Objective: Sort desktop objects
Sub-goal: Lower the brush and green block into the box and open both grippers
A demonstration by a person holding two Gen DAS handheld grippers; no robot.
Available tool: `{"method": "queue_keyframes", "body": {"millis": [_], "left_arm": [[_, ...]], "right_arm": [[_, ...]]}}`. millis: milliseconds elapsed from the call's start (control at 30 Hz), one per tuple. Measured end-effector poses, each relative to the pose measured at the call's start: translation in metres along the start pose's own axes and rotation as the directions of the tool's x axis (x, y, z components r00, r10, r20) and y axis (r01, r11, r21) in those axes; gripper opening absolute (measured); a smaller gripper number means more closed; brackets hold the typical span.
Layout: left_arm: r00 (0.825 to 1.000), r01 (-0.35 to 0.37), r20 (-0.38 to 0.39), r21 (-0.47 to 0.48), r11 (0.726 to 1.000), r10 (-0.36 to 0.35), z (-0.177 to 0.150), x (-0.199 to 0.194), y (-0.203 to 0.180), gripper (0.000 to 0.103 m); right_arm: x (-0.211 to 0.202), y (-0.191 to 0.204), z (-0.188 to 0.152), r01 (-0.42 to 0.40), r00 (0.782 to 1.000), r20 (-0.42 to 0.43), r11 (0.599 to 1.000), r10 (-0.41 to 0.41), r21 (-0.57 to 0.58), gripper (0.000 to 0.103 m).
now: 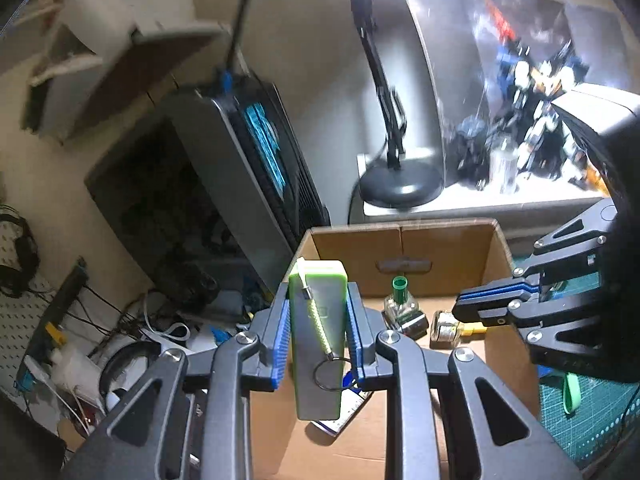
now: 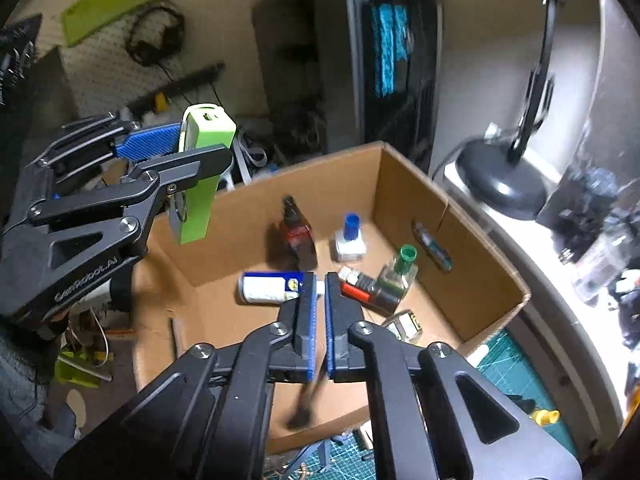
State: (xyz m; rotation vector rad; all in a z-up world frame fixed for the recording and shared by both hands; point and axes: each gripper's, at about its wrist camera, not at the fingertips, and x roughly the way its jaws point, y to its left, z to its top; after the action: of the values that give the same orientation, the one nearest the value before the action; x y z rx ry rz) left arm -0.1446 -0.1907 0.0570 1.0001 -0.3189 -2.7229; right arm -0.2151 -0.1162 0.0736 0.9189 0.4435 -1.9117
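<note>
Left claw [image 1: 318, 320] grips green power bank [image 1: 318, 336]; right claw [image 2: 320, 312] nearly closed, empty; only right view shows white tube [image 2: 268, 286].

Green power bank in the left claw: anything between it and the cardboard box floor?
Nothing visible blocks the drop. The green power bank hangs over the cardboard box's left edge; the bottles lie farther in.

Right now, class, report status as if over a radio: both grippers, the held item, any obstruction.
Left gripper shut on green power bank, above cardboard box. Right gripper shut, empty. Small bottles lie in box; drop path open.
</note>
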Motion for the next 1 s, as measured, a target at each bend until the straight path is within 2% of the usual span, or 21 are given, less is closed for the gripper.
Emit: {"method": "queue_keyframes", "body": {"millis": [233,333,367,500,700,767,800,933,1000], "left_arm": [[0.994,0.024,-0.113,0.097,0.995,-0.013,-0.001,0.044,-0.023,0.025],[0.984,0.065,-0.173,0.113,0.991,-0.045,-0.004,0.059,-0.030,0.025],[0.975,0.100,-0.206,0.100,0.990,-0.077,-0.005,0.066,-0.030,0.025],[0.918,0.231,-0.338,0.023,0.973,-0.210,-0.007,0.096,-0.032,0.025],[0.812,0.304,-0.520,-0.009,0.953,-0.264,-0.024,0.140,-0.048,0.025],[0.776,0.325,-0.566,-0.021,0.945,-0.280,-0.030,0.151,-0.054,0.030],[0.768,0.326,-0.577,-0.019,0.945,-0.277,-0.032,0.154,-0.057,0.031],[0.783,0.294,-0.576,0.009,0.956,-0.236,-0.030,0.151,-0.061,0.036],[0.790,0.277,-0.574,0.023,0.961,-0.215,-0.029,0.150,-0.062,0.049]], "right_arm": [[0.044,-0.028,-0.004,-0.018,0.997,-0.079,0.999,0.021,0.047,0.003],[0.047,-0.034,-0.007,-0.024,0.996,-0.088,0.998,0.028,0.054,0.003],[0.048,-0.036,-0.008,-0.026,0.995,-0.091,0.998,0.031,0.056,0.003],[0.053,-0.044,-0.012,-0.033,0.994,-0.103,0.997,0.040,0.065,0.003],[0.054,-0.048,-0.019,-0.043,0.991,-0.122,0.997,0.050,0.066,0.005],[0.055,-0.050,-0.020,-0.043,0.990,-0.130,0.997,0.051,0.066,0.007],[0.055,-0.050,-0.020,-0.043,0.990,-0.134,0.997,0.051,0.066,0.008],[0.054,-0.053,-0.020,-0.042,0.991,-0.127,0.996,0.051,0.073,0.009],[0.052,-0.052,-0.020,-0.048,0.992,-0.115,0.996,0.056,0.071,0.010]]}}
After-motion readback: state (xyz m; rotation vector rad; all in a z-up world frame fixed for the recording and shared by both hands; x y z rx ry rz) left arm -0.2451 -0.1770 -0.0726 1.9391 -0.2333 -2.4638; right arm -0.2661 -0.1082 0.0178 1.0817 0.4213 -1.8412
